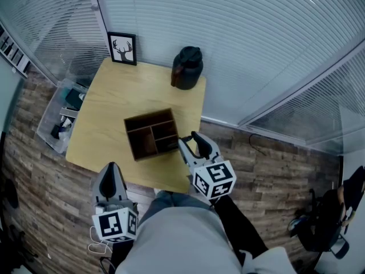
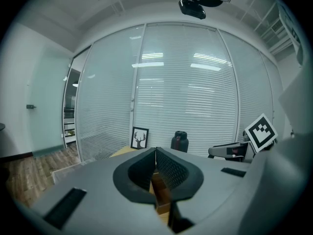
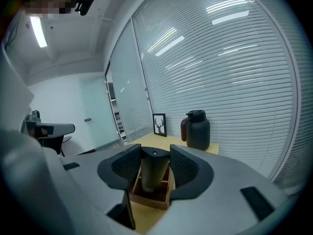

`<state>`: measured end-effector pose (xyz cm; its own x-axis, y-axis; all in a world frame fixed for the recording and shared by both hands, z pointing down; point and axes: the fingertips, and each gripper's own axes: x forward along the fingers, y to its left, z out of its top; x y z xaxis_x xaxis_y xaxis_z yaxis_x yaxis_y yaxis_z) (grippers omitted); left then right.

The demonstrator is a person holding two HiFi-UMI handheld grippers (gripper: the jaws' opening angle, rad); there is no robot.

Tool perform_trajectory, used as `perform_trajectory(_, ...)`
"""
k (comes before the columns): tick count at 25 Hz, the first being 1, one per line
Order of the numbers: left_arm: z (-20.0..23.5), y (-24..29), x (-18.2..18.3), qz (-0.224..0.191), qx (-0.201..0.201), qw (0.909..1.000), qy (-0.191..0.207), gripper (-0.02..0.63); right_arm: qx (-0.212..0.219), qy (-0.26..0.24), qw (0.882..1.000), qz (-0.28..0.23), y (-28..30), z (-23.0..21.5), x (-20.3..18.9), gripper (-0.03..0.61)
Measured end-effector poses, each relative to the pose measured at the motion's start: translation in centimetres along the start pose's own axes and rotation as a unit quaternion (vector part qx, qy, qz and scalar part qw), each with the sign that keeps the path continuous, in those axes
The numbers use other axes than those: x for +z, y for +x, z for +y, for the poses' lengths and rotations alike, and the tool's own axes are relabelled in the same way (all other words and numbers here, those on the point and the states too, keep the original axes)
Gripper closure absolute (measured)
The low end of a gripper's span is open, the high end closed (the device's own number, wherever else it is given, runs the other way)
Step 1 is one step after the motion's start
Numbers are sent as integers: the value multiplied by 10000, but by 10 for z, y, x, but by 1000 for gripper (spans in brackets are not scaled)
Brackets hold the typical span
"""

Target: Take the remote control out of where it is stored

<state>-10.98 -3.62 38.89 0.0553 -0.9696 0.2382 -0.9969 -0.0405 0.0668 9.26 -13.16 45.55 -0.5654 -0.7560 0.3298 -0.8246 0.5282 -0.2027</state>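
Observation:
The remote control point(image 3: 153, 173) is a dark slim bar standing upright between the pads of my right gripper point(image 3: 155, 155), which is shut on it. Its lower end hangs over the wooden divided box point(image 3: 149, 196). In the head view that right gripper point(image 1: 189, 142) sits at the box's point(image 1: 130, 136) right edge, with the remote point(image 1: 199, 144) showing dark between its fingers. My left gripper point(image 1: 111, 173) hovers off the table's near edge, beside the person's lap. In the left gripper view, the left gripper point(image 2: 155, 153) has its jaws together with nothing between them.
The small yellow table point(image 1: 102, 107) also carries a dark jug point(image 1: 186, 68) at the back right and a framed deer picture point(image 1: 122, 48) at the back left. Glass walls with blinds stand behind. A clear plastic bin point(image 1: 60, 116) sits on the floor to the left.

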Motion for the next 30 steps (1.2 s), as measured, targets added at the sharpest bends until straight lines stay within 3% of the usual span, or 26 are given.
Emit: perform_trajectory(30,-2,0,3,-36,-10,10000,-9,604,0,-18,9998,-218,-5,4,18,391)
